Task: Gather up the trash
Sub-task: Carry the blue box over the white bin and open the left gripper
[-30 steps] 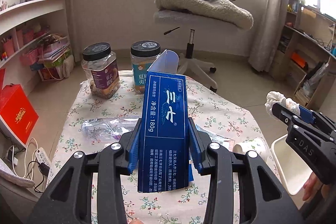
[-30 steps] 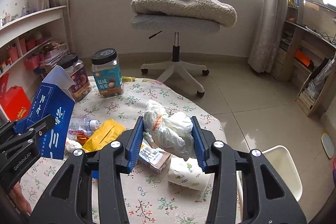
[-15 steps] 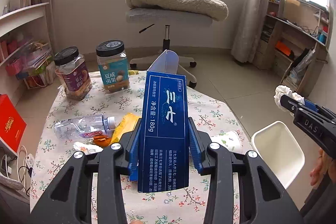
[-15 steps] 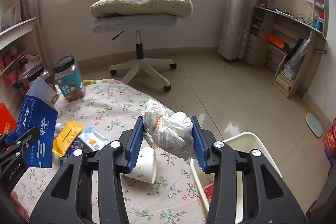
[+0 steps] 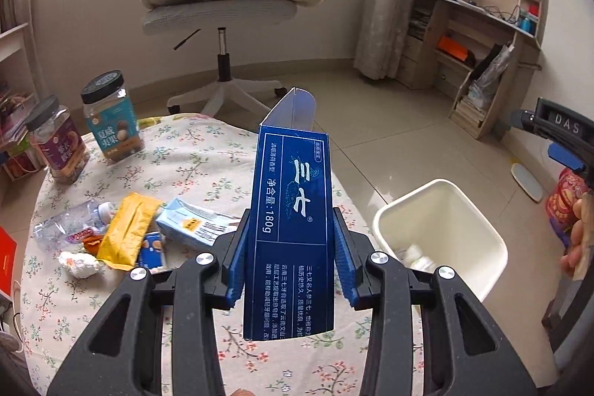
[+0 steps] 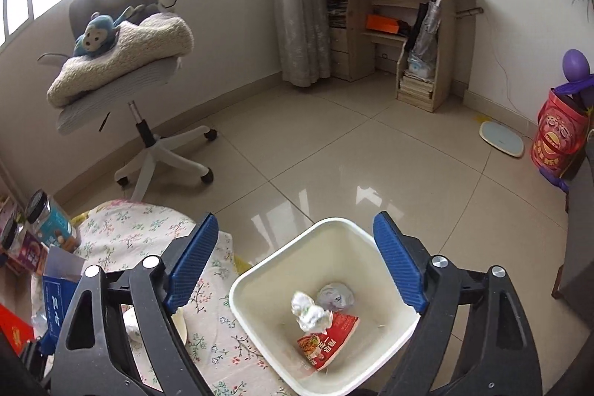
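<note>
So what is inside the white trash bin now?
In the white trash bin lie a crumpled white bag, a grey-white wad and a red snack packet. The bag covers part of the packet; anything under them cannot be seen.

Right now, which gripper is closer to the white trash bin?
The right gripper. It hangs open right above the white trash bin. The left gripper is beside the bin, over the table, holding the blue box.
</note>
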Tool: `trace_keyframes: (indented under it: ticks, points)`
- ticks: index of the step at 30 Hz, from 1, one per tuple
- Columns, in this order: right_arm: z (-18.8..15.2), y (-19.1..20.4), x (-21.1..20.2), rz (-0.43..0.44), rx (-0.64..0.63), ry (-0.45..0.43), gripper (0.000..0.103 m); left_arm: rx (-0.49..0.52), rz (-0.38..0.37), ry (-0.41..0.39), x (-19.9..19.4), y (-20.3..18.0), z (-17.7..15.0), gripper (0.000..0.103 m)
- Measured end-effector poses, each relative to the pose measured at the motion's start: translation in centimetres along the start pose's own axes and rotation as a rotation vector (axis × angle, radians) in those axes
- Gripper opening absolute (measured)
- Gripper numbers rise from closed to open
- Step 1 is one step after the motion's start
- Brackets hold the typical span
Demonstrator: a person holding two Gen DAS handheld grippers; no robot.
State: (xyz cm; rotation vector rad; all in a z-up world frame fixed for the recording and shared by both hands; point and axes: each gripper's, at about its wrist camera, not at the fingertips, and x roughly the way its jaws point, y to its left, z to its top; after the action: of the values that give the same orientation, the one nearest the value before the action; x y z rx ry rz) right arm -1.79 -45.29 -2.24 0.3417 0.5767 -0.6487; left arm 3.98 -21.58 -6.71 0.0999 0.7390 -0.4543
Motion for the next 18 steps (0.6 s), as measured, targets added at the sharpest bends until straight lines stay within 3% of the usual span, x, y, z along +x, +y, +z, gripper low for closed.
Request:
trace_keyframes:
  ticks: [14,18]
  points:
    - [1.4,-8.7,-1.0,-0.127,0.190,-0.072,0.090,0.034,-0.236,0.101,4.2,-12.9,2.5,0.042]
    - [1.3,-10.6,-1.1,-0.144,0.241,-0.080,0.091,0.058,-0.281,0.136,5.1,-14.8,3.3,0.062]
